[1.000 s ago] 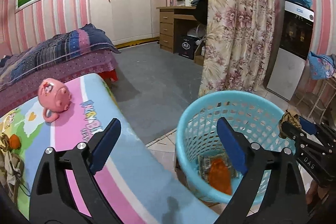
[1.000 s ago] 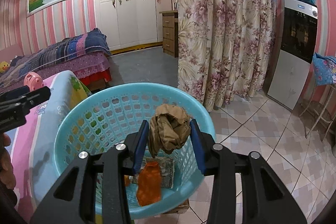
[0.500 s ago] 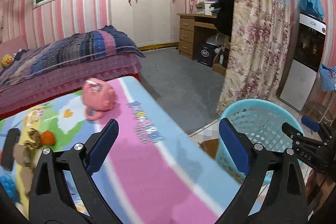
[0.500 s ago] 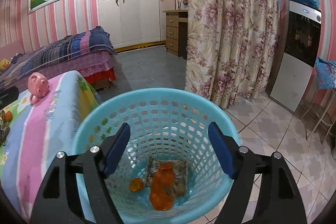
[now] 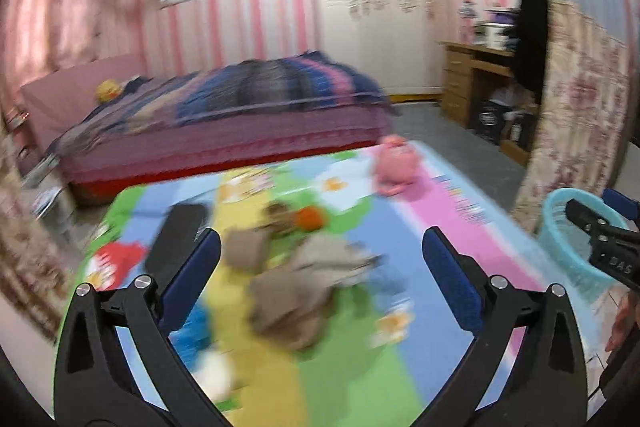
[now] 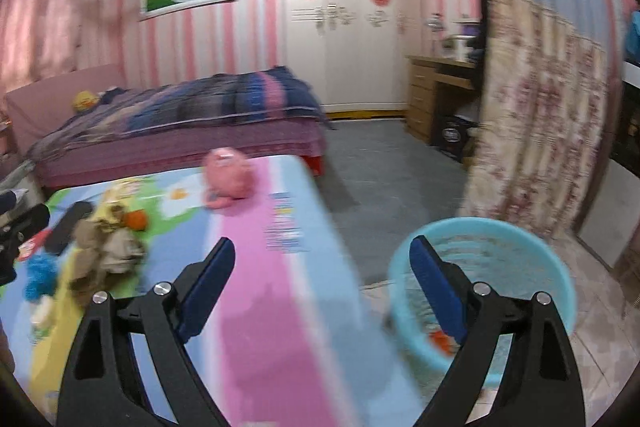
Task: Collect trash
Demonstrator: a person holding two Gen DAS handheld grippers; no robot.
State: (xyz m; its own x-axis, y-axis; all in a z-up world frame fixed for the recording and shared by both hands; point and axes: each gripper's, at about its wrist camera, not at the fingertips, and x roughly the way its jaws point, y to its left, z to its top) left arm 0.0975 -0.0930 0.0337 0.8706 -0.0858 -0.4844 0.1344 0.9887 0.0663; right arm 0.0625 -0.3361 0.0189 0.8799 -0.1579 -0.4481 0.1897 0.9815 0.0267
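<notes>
Both views are pretty smeared with motion blur, so details are rough. Up close in the left wrist view, the left gripper (image 5: 320,283) has its jaws spread wide and opening, nothing between the pads, just hanging over the bench (image 5: 460,239) with its cartoon-print cover. Right under the gap sits a heap of crumpled brown paper trash (image 5: 300,291), with a smaller brown wad (image 5: 244,251) just beside it on the left and an orange scrap (image 5: 309,218) a bit farther back. A flat black object (image 5: 176,241) lies left of that, can't tell what it is.

In the right wrist view, the right gripper (image 6: 322,279) is also wide with jaws opening, and it's empty; it's over the bench's edge. The turquoise basket (image 6: 556,267) stands on the tiled floor just off the bench's right side, with something orange (image 6: 439,338) in the bottom. The same trash pile shows at the left of this view, next to a blue fuzzy thing (image 6: 40,273).

Farther along the bench there's a pink pig-shaped toy (image 6: 229,179). Beyond it a bed (image 6: 180,131) with a striped blanket, a floral curtain (image 6: 536,115) on the right, then a wooden desk (image 6: 436,87) and white wardrobe (image 6: 340,27) against the pink striped wall.
</notes>
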